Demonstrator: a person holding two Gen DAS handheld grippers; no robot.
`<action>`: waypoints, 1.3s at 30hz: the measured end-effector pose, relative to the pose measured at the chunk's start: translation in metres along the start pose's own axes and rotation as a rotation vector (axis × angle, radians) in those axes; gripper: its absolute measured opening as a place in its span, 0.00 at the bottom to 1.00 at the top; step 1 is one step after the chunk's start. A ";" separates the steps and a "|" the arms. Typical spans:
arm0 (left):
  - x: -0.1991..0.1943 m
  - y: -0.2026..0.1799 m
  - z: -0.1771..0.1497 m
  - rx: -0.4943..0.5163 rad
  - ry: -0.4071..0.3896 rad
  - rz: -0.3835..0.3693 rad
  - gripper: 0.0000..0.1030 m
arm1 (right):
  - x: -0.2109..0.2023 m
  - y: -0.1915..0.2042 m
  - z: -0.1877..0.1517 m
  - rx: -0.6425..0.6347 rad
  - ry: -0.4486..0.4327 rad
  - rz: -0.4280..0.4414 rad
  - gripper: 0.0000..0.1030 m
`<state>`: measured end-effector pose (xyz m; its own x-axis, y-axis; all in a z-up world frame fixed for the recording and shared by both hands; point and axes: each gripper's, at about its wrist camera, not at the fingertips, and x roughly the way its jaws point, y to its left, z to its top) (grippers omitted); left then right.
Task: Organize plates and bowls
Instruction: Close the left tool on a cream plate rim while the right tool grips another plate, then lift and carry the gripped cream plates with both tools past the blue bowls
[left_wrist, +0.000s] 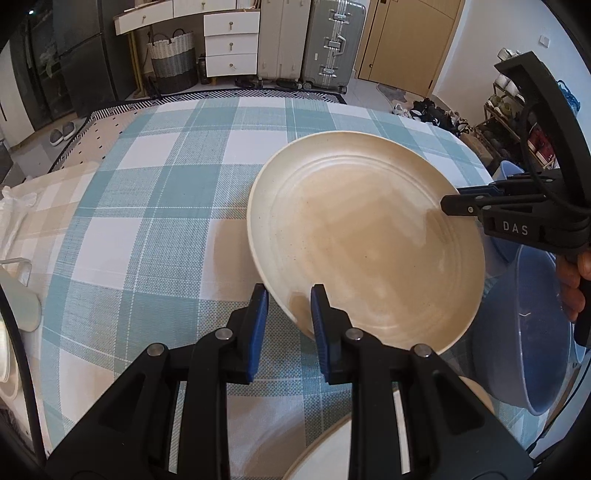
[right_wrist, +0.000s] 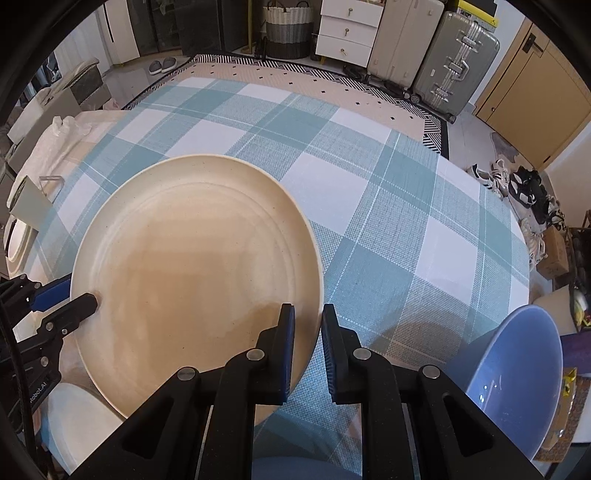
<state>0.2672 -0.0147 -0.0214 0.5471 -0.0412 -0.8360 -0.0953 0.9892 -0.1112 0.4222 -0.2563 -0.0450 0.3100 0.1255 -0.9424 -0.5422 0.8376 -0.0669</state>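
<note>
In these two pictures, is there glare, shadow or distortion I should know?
Left wrist view: fisheye bends the checked tablecloth, dark corners; soft sheen and shadow on the cream plate. Right wrist view: same curving, small glints in the blue bowl, a shadow on the cloth beside it. Both are sharp.

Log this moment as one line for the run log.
left gripper: shut on cream plate rim | right gripper: shut on opposite rim | plate: above checked tablecloth | blue bowl: beside, untouched

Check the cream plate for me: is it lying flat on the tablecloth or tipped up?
Tipped up. The cream plate is pinched at opposite rims by the left gripper and right gripper, with checked tablecloth showing under its edge.
</note>
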 end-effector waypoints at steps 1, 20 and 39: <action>-0.004 0.000 0.000 0.000 -0.005 0.002 0.20 | -0.003 0.001 0.000 -0.001 -0.005 -0.001 0.14; -0.087 -0.004 -0.021 0.005 -0.101 0.002 0.20 | -0.077 0.026 -0.028 -0.007 -0.103 -0.017 0.14; -0.137 -0.010 -0.059 0.022 -0.143 0.010 0.20 | -0.123 0.047 -0.074 -0.023 -0.181 -0.006 0.14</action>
<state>0.1443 -0.0275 0.0626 0.6595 -0.0127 -0.7516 -0.0838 0.9924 -0.0903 0.3010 -0.2717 0.0437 0.4476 0.2155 -0.8679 -0.5570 0.8264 -0.0821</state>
